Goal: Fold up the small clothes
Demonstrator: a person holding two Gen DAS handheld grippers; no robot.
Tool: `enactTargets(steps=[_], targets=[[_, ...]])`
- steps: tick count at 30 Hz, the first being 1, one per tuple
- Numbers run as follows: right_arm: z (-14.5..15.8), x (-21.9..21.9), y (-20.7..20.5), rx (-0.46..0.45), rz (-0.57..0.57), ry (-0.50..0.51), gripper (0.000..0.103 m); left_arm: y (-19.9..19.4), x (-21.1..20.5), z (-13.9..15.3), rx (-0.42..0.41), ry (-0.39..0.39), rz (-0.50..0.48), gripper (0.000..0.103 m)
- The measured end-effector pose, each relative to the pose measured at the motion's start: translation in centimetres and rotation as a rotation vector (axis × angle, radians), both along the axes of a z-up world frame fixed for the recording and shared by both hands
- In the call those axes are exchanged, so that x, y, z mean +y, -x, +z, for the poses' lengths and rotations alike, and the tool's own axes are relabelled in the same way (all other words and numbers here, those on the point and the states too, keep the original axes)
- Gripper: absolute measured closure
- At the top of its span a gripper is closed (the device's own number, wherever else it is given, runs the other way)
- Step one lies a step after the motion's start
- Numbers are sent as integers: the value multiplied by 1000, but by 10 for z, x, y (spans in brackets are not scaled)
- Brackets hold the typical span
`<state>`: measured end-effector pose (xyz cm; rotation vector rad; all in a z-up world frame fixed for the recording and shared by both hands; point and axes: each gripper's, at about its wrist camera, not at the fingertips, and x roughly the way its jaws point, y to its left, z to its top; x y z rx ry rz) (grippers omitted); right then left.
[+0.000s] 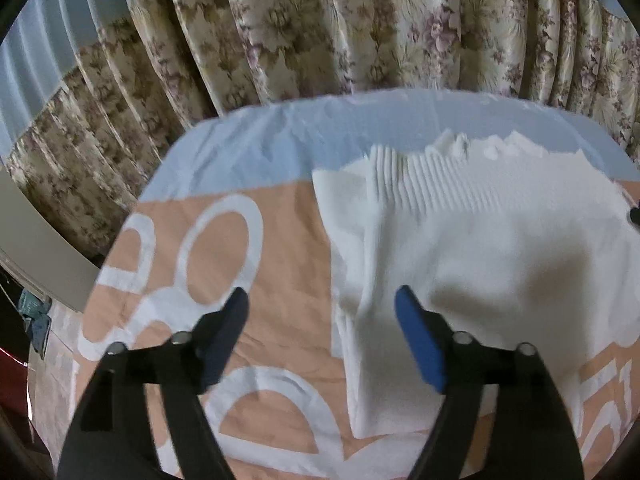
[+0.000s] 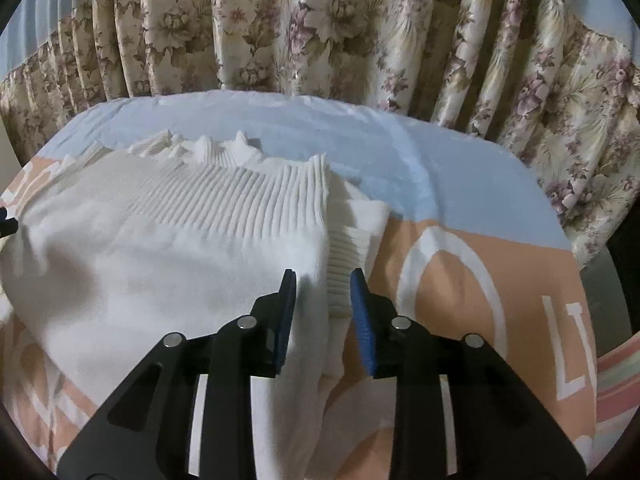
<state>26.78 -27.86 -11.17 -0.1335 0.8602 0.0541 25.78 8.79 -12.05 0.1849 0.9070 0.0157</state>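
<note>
A white knit sweater (image 1: 480, 240) with a ribbed hem lies flat on the bed, folded in at its sides. My left gripper (image 1: 322, 294) hovers over the sweater's left folded edge, jaws wide apart, blue pads (image 1: 420, 344) touching no cloth. In the right wrist view the same sweater (image 2: 160, 248) fills the left half. My right gripper (image 2: 323, 276) stands open over its right edge, and a ribbed sleeve cuff (image 2: 338, 272) lies between the fingers without being pinched. The tip of the other gripper shows at the frame edge in each view (image 1: 634, 216) (image 2: 6, 224).
The bedcover (image 1: 288, 240) is peach with large white letters and a pale blue band (image 2: 360, 140) at the far side. Flowered curtains (image 2: 320, 28) hang close behind the bed. A pale wall or frame (image 1: 36, 248) stands at the left.
</note>
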Motion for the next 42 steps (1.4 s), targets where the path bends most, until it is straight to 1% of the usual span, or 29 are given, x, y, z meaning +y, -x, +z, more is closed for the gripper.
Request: enactTargets(steps=[1, 2, 3, 4, 5, 6, 7, 9, 10, 11, 12, 14, 17, 20, 22, 23, 24, 25, 27, 29, 32, 34, 37, 40, 41, 42], targets=[[4, 3, 3, -7, 6, 2, 62, 0, -2, 5, -7, 2, -4, 21], [7, 6, 5, -13, 11, 6, 57, 0, -4, 7, -9, 6, -8, 17], [10, 11, 8, -18, 15, 10, 48, 0, -7, 11, -11, 13, -11, 16], [13, 15, 10, -19, 21, 5, 44, 1, -10, 13, -13, 20, -14, 14], [15, 18, 12, -20, 27, -3, 37, 1, -14, 16, -13, 30, -23, 12], [18, 22, 14, -20, 34, -14, 33, 1, -18, 17, -11, 35, -32, 11], [19, 26, 16, -18, 38, -23, 32, 1, -23, 18, -8, 37, -44, 11], [21, 33, 19, -7, 45, -35, 24, 0, -33, 18, -2, 44, -60, 11], [21, 36, 21, -3, 47, -39, 22, 0, -38, 18, 6, 49, -73, 10], [22, 38, 22, -3, 47, -42, 18, 1, -44, 16, 14, 49, -89, 10], [24, 40, 24, -8, 47, -40, 11, 1, -49, 15, 17, 43, -100, 10], [27, 43, 27, -22, 48, -29, 3, 2, -62, 13, 22, 18, -123, 9], [29, 46, 29, -36, 42, 18, 3, -1, -77, 9, 29, 1, -135, 7], [29, 45, 27, -47, 21, 69, 3, -6, -89, 5, 40, 22, -141, 5], [29, 38, 28, -64, 11, 62, 3, -12, -99, 1, 54, 31, -144, 5], [29, 32, 27, -64, 2, 28, 3, -15, -102, -1, 58, 34, -145, 5], [26, 18, 22, -43, -19, -71, 3, -18, -107, -3, 64, 37, -146, 5], [22, 8, 19, -18, -42, -129, 3, -21, -111, -5, 69, 41, -149, 5], [8, -18, 6, 68, -119, -257, 3, -26, -119, -11, 81, 46, -148, 5], [-3, -33, 1, 93, -148, -307, 3, -32, -124, -17, 95, 48, -147, 5], [-8, -42, 0, 93, -145, -346, 3, -40, -127, -28, 112, 27, -127, 5], [-13, -47, -2, 114, -128, -416, 3, -44, -125, -36, 140, 51, -116, 5], [-19, -46, -6, 128, -101, -436, 3, -45, -121, -39, 153, 68, -107, 5], [-24, -41, -13, 158, -72, -430, 13, -45, -120, -39, 149, 38, -104, 5], [-26, -40, -14, 168, -64, -437, 21, -44, -120, -38, 143, 17, -106, 5], [-28, -37, -17, 182, -50, -445, 33, -44, -120, -38, 139, 5, -109, 5]])
